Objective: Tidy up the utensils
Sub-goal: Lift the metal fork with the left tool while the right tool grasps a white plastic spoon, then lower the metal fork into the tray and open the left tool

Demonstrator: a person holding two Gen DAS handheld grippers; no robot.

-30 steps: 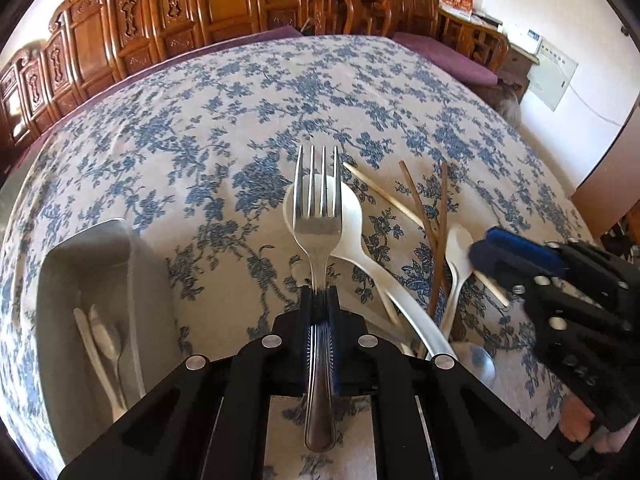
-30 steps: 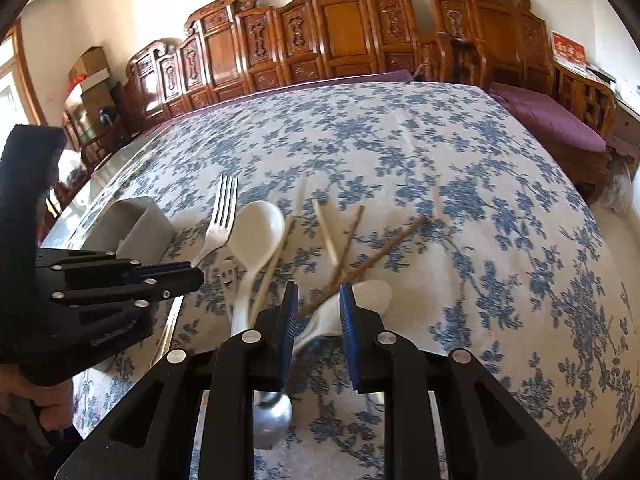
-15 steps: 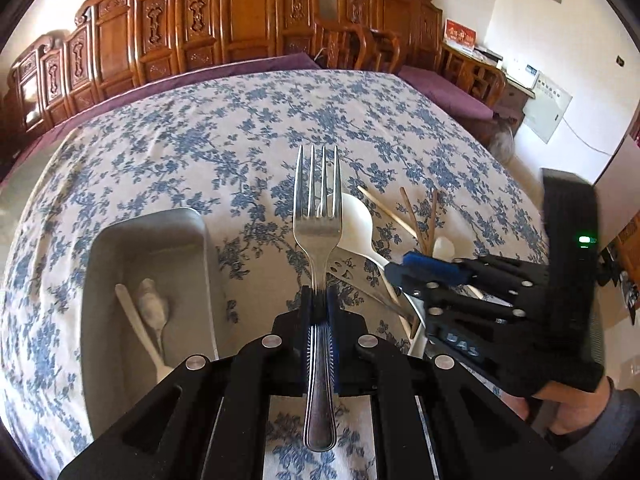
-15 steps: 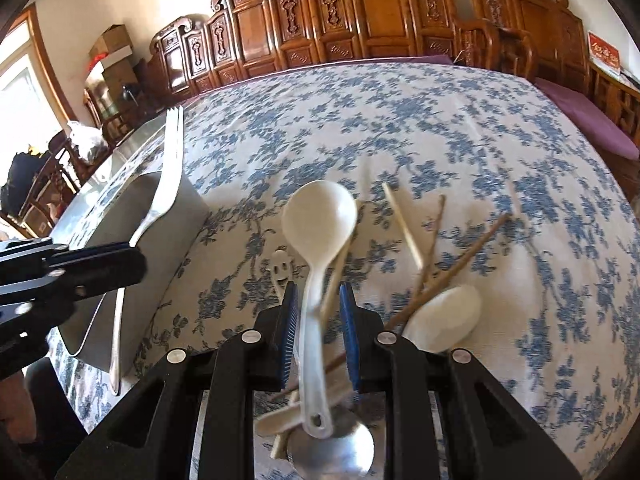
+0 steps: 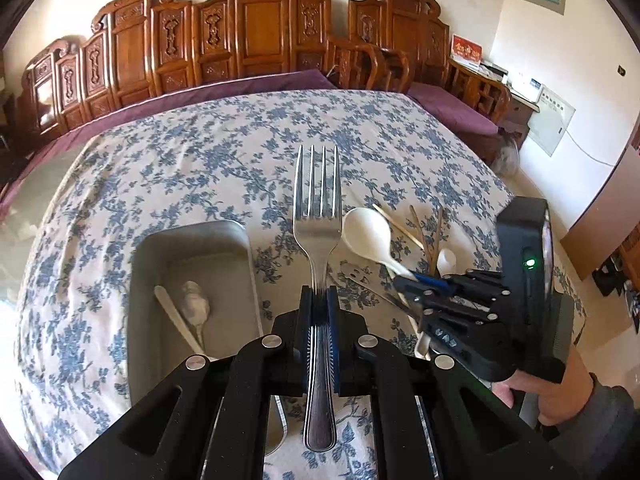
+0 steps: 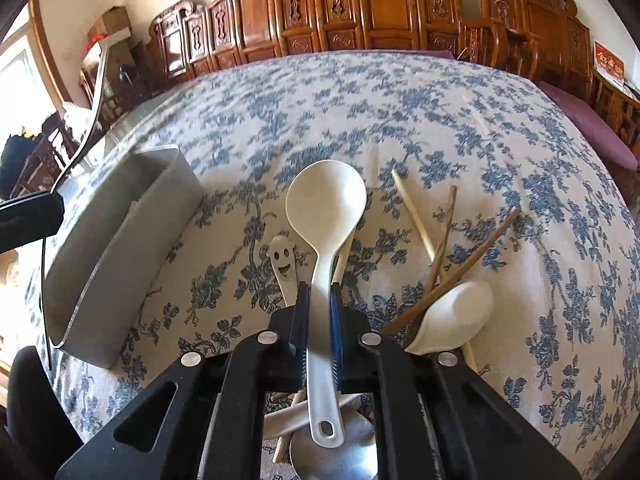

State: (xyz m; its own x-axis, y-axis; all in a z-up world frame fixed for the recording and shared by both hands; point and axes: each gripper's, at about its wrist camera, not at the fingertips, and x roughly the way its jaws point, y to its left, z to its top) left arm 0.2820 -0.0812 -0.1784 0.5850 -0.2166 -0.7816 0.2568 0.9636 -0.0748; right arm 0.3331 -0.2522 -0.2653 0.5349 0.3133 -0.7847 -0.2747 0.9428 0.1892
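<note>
My left gripper [image 5: 319,300] is shut on the handle of a steel fork [image 5: 316,216], tines pointing away, held above the cloth beside the grey tray [image 5: 192,236]. In the tray lie a pale stick-like utensil and a metal spoon [image 5: 196,304]. The right gripper [image 6: 319,296] is closing on the handle of a large white spoon [image 6: 326,204]; both pads touch the handle. That spoon's bowl [image 5: 366,234] rests on the tablecloth. From the right wrist view, the fork [image 6: 94,92] hangs over the tray's [image 6: 120,248] far side.
Wooden chopsticks [image 6: 440,248], a short white spoon [image 6: 456,316], a smiley-face utensil [image 6: 282,256] and a metal spoon [image 6: 336,452] lie around the right gripper. Carved wooden chairs line the far table edge. A person's hand [image 5: 560,392] holds the right gripper.
The left gripper rose with the fork and shifted toward the tray. The right gripper moved over the large white spoon's handle and its jaws narrowed onto it.
</note>
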